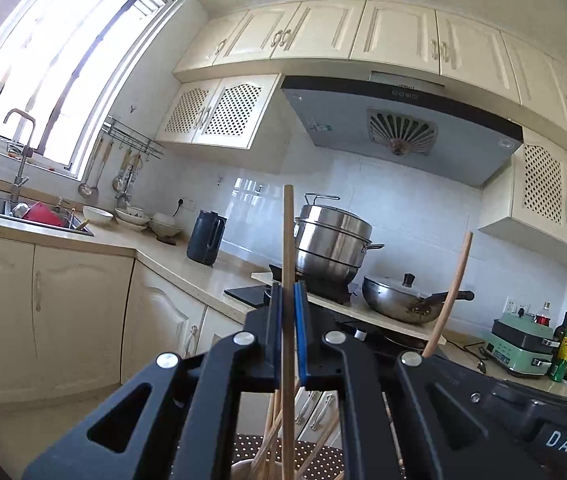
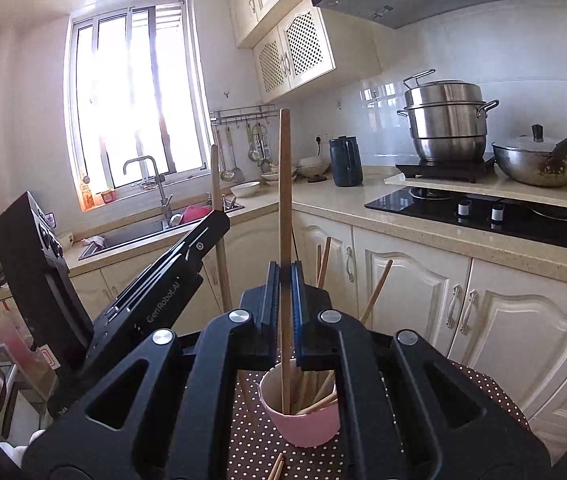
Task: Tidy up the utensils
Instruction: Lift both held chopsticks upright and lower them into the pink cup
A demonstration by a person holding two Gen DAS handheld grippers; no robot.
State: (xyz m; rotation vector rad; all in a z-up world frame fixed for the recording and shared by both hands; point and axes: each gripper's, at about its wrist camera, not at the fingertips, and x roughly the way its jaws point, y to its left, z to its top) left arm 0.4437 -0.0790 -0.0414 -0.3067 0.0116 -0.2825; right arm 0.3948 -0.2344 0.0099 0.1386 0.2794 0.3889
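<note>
My left gripper (image 1: pixel 288 292) is shut on a wooden chopstick (image 1: pixel 288 232) that stands upright between its blue pads. Its lower end reaches down among several chopsticks in a cup (image 1: pixel 243 468) at the bottom edge. My right gripper (image 2: pixel 285 270) is shut on a second upright chopstick (image 2: pixel 284 184), whose lower end sits inside the pink cup (image 2: pixel 303 424) with several others. In the right wrist view the left gripper (image 2: pixel 219 220) is up at the left with its chopstick (image 2: pixel 215 184). In the left wrist view the right hand's chopstick (image 1: pixel 449 288) leans at the right.
The cup stands on a brown polka-dot cloth (image 2: pixel 251 440), where loose chopsticks (image 2: pixel 275 466) lie. Beyond are cream cabinets (image 2: pixel 415 296), a black hob (image 2: pixel 483 216), a steel steamer pot (image 2: pixel 447 120), a wok (image 2: pixel 539 160), a dark kettle (image 2: pixel 345 162) and the sink (image 2: pixel 151 232).
</note>
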